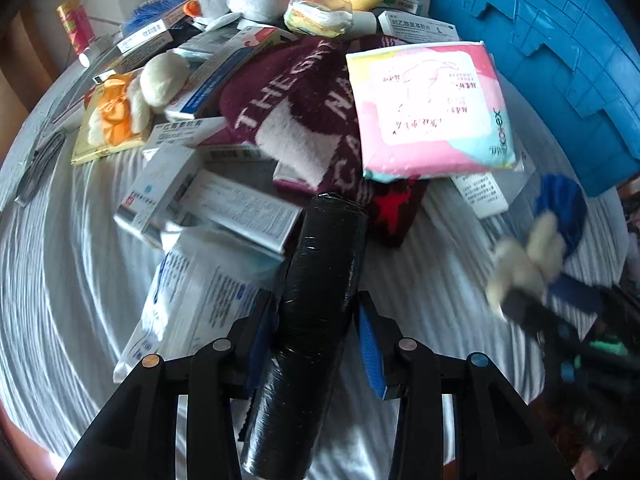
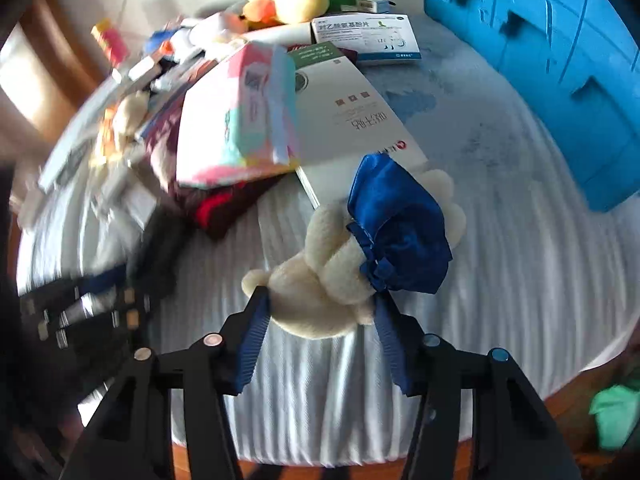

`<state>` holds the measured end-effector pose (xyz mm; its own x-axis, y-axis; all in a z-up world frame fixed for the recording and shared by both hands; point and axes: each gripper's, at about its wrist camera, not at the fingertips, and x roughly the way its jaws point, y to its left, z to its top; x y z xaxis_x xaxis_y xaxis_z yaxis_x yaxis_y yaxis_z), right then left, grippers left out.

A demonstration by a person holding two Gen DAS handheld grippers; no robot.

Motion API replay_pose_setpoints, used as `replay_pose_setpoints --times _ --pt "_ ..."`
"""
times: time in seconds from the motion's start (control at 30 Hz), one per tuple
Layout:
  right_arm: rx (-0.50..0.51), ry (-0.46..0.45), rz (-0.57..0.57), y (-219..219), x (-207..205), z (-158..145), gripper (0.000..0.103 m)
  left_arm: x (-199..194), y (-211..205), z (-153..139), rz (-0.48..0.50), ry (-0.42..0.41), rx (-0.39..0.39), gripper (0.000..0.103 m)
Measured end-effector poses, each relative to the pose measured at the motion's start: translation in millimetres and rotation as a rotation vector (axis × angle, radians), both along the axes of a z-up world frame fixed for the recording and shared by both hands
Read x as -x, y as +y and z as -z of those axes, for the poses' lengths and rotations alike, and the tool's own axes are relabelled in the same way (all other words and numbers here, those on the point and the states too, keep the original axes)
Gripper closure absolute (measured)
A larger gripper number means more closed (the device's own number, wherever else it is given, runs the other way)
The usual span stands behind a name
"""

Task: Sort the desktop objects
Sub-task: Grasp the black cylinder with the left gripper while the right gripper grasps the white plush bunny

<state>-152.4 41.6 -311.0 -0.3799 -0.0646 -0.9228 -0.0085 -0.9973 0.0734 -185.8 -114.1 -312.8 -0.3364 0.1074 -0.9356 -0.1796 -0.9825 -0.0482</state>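
Both hand-held grippers, left [image 1: 316,332] and right [image 2: 320,312], angle downward, clamped.

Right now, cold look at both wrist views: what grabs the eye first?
The left hand-held gripper is shut on a black roll in the foreground. The right hand-held gripper clamps a cream plush toy with a blue satin wrap on the white cloth. Behind them sprawls a heap of boxes, with a pink tissue pack on top and a blue bin at far right.

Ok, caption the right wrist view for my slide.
Right tongs grip a cream plush toy with blue satin hat on the white cloth.
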Motion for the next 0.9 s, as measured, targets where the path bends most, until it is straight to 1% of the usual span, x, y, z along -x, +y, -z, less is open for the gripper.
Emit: replay_pose_setpoints --times 0.1,0.17,0.2,0.27,0.33,0.37,0.4,0.43,0.6,0.67,0.7,0.73,0.77,0.8,0.9 --pt "-0.025 -0.019 -0.016 9.0 -4.9 -0.9 0.051 3.9 3.2 -1.4 -0.002 -0.001 0.003 0.063" --pt "0.020 -0.012 0.000 17.8 -4.9 -2.4 0.046 4.5 1.4 -1.2 -0.008 -0.008 -0.001 0.062" --pt "0.043 -0.005 0.014 22.5 -5.1 -3.5 0.042 4.8 0.2 -1.0 -0.011 -0.013 -0.004 0.061" --pt "0.076 0.021 0.043 28.7 -6.3 -7.1 0.040 4.6 -1.3 -0.3 -0.012 -0.021 0.001 0.059" --pt "0.115 0.027 0.059 32.1 -7.3 -8.8 0.038 3.2 -2.1 -0.9 -0.009 -0.020 0.007 0.057" --pt "0.128 0.025 0.065 33.5 -7.4 -8.5 0.034 2.5 -2.6 -1.1 -0.008 -0.020 0.009 0.056" --pt "0.137 0.024 0.075 33.6 -7.3 -8.1 0.022 2.0 -3.4 -1.5 -0.010 -0.021 0.007 0.056" --pt "0.134 0.022 0.082 33.7 -7.9 -7.9 0.016 1.6 -4.3 -1.9 -0.011 -0.022 0.004 0.055" --pt "0.134 0.015 0.146 36.4 -5.0 -1.1 0.015 0.3 -7.3 -3.3 -0.011 -0.022 0.011 0.055" --pt "0.120 0.004 0.154 37.8 -0.3 4.5 0.015 -0.7 -9.1 -4.4 -0.013 -0.023 0.010 0.055" --pt "0.103 0.002 0.144 36.1 0.2 7.0 0.017 -1.4 -10.2 -5.0 -0.015 -0.024 0.007 0.055" --pt "0.087 0.000 0.134 34.4 0.7 9.4 0.035 -2.1 -11.2 -5.7 -0.016 -0.025 0.004 0.058" --pt "0.071 -0.002 0.123 32.7 1.2 11.9 0.049 -3.2 -11.9 -6.6 -0.013 -0.023 0.003 0.064" --pt "0.056 0.002 0.113 30.5 0.5 11.9 0.051 -4.4 -12.6 -8.1 -0.005 -0.022 0.009 0.064" --pt "0.033 0.017 0.092 25.9 -4.2 6.6 0.054 -6.9 -17.3 -12.2 -0.006 -0.034 0.001 0.066"
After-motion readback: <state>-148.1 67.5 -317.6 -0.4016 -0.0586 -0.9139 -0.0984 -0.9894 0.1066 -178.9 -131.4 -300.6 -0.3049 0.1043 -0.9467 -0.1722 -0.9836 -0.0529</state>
